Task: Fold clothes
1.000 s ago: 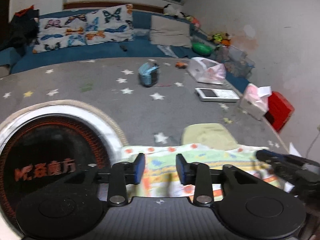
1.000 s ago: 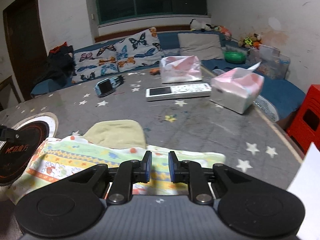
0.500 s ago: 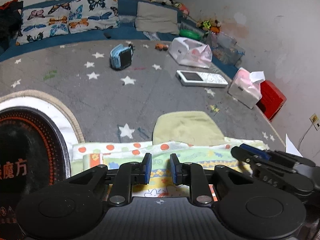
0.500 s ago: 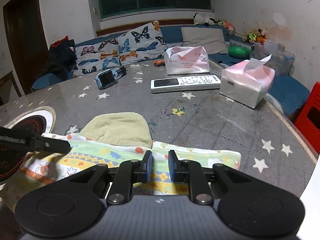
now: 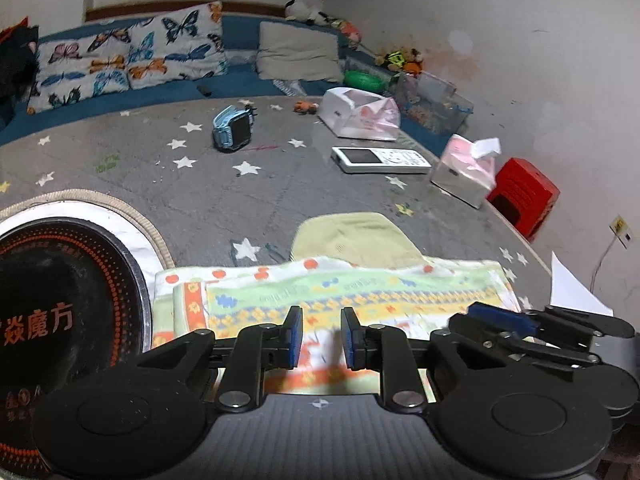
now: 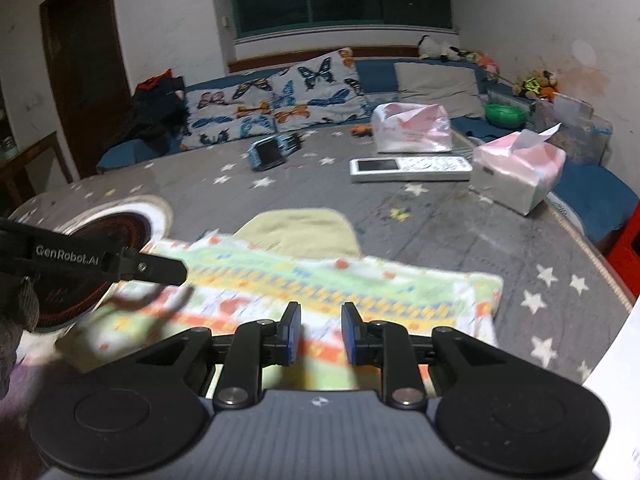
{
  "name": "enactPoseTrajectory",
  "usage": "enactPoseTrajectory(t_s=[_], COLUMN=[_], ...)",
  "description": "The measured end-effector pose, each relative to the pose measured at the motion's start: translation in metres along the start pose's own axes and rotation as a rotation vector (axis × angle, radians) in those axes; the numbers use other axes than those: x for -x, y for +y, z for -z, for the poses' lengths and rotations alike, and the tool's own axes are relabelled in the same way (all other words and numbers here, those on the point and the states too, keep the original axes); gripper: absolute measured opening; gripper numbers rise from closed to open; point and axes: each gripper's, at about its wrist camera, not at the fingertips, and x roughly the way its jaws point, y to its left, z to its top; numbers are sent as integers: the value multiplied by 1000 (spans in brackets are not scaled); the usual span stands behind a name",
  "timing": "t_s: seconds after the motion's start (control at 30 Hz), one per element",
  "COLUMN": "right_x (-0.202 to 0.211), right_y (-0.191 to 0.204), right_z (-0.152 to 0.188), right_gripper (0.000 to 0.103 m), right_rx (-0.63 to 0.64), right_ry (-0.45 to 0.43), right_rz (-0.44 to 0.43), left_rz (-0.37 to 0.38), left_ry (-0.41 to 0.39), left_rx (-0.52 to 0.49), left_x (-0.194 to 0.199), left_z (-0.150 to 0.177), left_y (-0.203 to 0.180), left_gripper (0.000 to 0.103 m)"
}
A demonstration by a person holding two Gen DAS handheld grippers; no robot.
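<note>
The printed cloth (image 5: 340, 292) lies flat on the grey starred table (image 5: 224, 208), low in the middle of both views, partly over a pale green cloth (image 5: 356, 236). It looks thin, soft and light, so I judge it will sag and slide; a hold at a corner or along the near edge seems best. The left gripper (image 5: 320, 338) and the right gripper (image 6: 319, 334) both stand a little apart and hold nothing. The left gripper's arm reads "GenRobot.AI". The black disc (image 5: 52, 304) at lower left carries orange Chinese characters.
</note>
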Motion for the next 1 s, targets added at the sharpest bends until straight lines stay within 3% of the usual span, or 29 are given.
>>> enactPoseTrajectory(t_s=[0.1,0.17,0.33,0.57,0.77,1.0], right_x=[6,12,30,51,49,55], right_y=[10,16,28,41,41,51], right_z=[9,15,32,50,56,54], right_gripper=[22,30,33,33,34,34], right_rx=[22,33,67,90,52,53], right_ry=[8,4,-16,-56,-39,-75], right_rz=[-10,-14,-5,18,17,-3], left_rz=[9,15,13,-2,-15,-32], left_ry=[-9,-15,-35,-30,-58,-75], left_rx=[-22,-36,-65,-77,-86,-37], left_x=[9,15,29,31,41,54], left_z=[11,18,38,58,64,70], left_y=[-6,-9,-13,-13,-15,-3], left_gripper=[23,23,23,24,26,26])
